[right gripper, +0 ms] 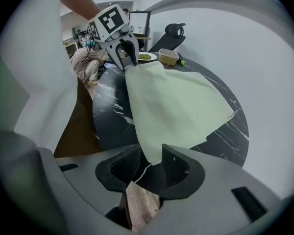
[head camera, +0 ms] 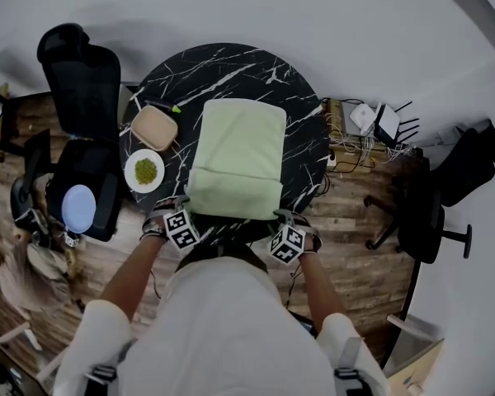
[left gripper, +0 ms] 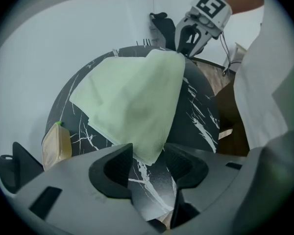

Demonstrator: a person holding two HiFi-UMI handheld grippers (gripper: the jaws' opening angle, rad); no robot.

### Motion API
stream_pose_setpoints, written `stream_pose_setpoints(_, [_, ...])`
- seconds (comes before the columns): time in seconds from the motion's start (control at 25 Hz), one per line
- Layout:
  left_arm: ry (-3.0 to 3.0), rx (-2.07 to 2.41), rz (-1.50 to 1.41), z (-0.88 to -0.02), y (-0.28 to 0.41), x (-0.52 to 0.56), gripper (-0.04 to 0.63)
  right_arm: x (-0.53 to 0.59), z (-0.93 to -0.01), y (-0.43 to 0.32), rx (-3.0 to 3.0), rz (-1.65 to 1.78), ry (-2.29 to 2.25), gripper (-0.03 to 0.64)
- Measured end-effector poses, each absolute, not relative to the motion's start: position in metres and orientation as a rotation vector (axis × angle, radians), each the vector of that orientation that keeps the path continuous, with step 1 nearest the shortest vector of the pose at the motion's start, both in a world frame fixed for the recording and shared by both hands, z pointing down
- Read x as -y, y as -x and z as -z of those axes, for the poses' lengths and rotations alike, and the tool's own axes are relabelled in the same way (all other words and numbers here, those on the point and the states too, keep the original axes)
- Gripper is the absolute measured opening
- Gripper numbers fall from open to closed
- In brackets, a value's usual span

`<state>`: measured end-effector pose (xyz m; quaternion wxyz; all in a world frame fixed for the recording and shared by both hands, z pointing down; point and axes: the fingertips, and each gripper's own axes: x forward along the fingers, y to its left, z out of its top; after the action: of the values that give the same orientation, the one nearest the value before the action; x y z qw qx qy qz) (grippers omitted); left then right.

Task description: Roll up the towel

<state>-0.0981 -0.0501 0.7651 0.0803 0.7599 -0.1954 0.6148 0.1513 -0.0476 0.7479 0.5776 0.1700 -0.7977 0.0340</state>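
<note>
A pale green towel (head camera: 238,159) lies flat on the round black marble table (head camera: 309,139), its near edge at the table's front rim. My left gripper (head camera: 180,221) stands at the towel's near left corner and my right gripper (head camera: 287,236) at its near right corner. In the left gripper view the jaws (left gripper: 148,163) stand apart with the towel's corner (left gripper: 149,151) loose between them. In the right gripper view the jaws (right gripper: 151,163) are also apart around the other corner (right gripper: 154,155). Neither pair of pads presses the cloth.
A white plate of green food (head camera: 145,171) and a beige lidded container (head camera: 154,127) sit on the table's left side. A black office chair (head camera: 82,81) stands to the left. Cables and a power strip (head camera: 355,139) lie on the wooden floor at the right, near another chair (head camera: 429,213).
</note>
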Motion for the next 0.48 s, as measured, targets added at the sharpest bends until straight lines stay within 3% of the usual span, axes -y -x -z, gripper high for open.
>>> stream_pose_setpoints(0.48, [-2.37,0.346,-2.011,-0.769,0.057,0.041,0.181,0.043,-0.776,-0.114,1.792,0.022,-0.237,0.109])
